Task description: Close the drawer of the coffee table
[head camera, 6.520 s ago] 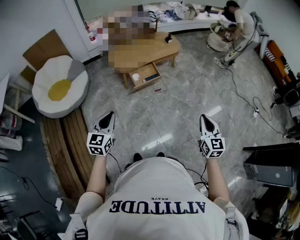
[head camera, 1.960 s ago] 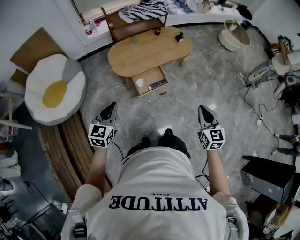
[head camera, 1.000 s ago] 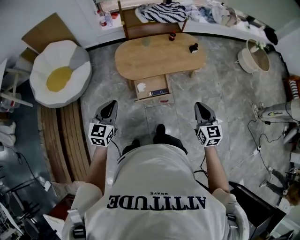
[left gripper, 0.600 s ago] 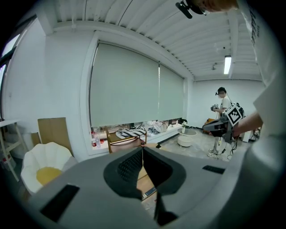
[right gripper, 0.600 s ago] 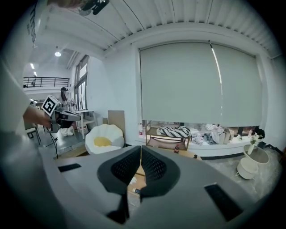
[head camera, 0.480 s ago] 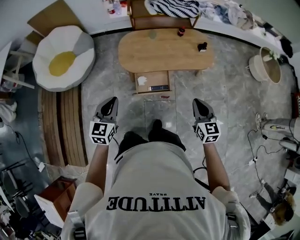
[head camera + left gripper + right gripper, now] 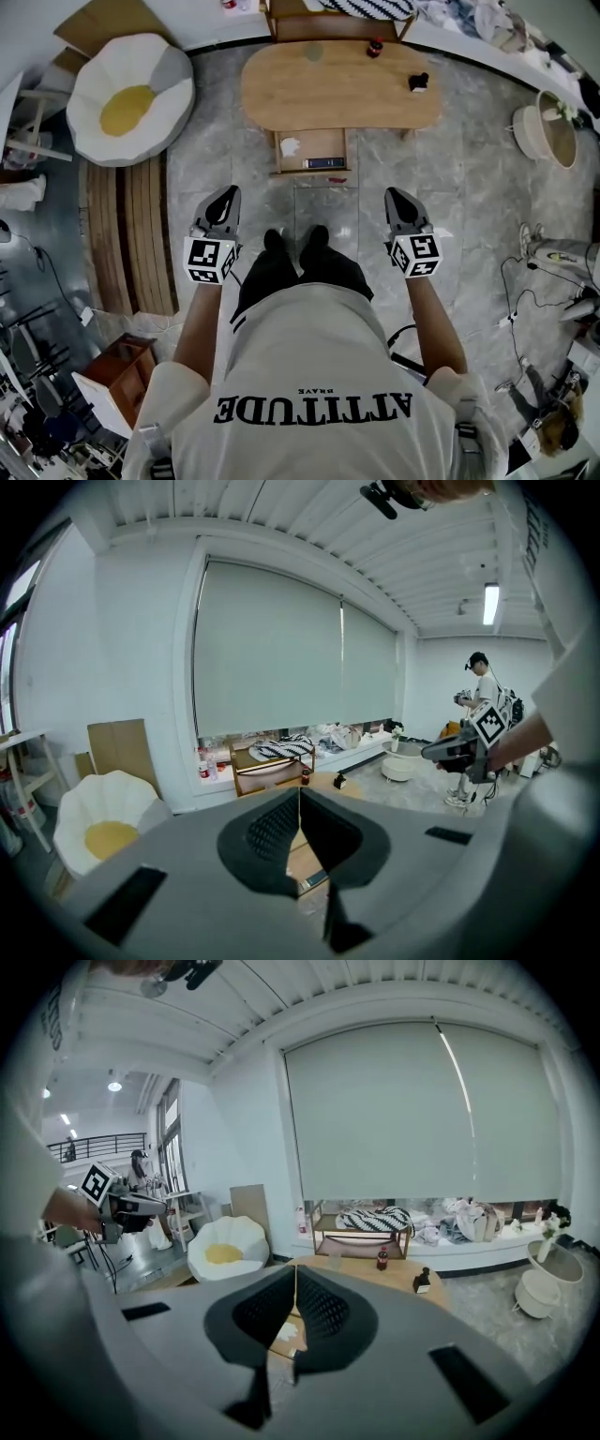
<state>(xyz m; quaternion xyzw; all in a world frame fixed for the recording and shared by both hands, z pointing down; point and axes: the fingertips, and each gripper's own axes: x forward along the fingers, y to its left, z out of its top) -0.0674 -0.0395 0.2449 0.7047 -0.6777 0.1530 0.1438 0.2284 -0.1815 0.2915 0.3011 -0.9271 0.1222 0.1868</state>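
The oval light-wood coffee table [image 7: 375,94] stands at twelve o'clock, its wooden drawer [image 7: 319,142] open. The drawer lies at two o'clock from the left gripper [image 7: 228,194] and ten o'clock from the right gripper [image 7: 394,195], well apart from both. Each has its jaws together and empty.

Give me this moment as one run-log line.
drawer: open, untouched | coffee table: ahead of both tools | left tool: shut, empty | right tool: shut, empty

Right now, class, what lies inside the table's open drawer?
A white crumpled thing and a dark flat item lie in the drawer. Its back is hidden under the tabletop.
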